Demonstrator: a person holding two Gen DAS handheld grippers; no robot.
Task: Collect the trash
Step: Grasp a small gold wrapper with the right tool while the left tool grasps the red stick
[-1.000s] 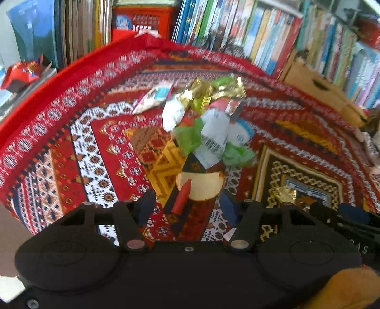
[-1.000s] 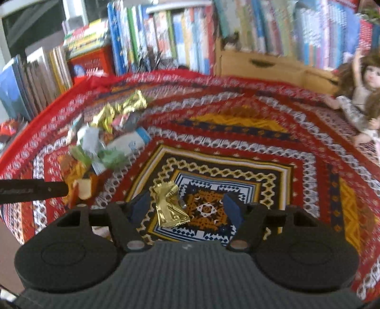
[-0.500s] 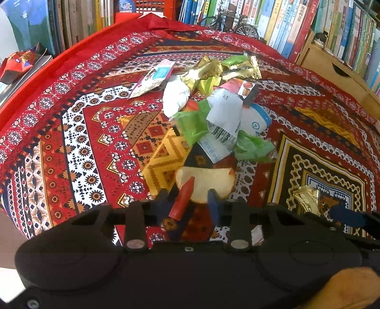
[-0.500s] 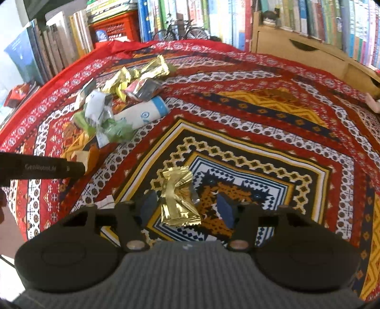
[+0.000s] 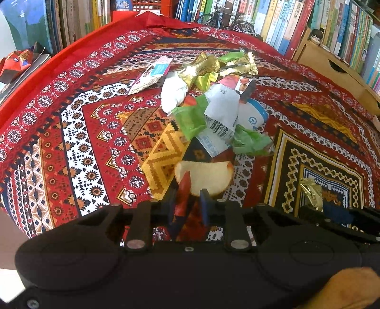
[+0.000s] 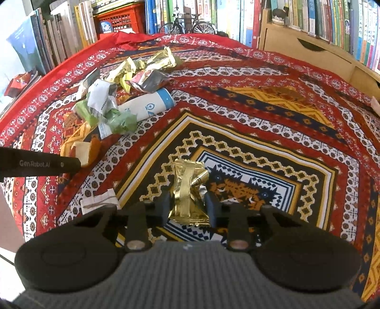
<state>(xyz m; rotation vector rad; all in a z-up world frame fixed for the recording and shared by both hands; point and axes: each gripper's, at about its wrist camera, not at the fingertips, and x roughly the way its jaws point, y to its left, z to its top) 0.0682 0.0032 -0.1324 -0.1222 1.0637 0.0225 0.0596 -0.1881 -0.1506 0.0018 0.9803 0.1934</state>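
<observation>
The left gripper is closing around a red peel strip; the right gripper is closing around a gold foil wrapper. If either is pinched only at an edge, it may slip out.

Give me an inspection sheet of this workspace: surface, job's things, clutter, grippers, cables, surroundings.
Surface: patterned red cloth covers the table.
Job's things: heap of wrappers, green, gold and white, with a white bottle lying in it; an apple slice nearer the left gripper; a lone gold wrapper; a paper scrap to its left.
Clutter: nothing seen beyond the trash.
Grippers: left gripper closing, the apple slice's red peel between its jaws; right gripper closing, the gold wrapper between its jaws.
Cables: nothing seen.
Surroundings: rows of books, a red crate, a model bicycle, a wooden box.
</observation>
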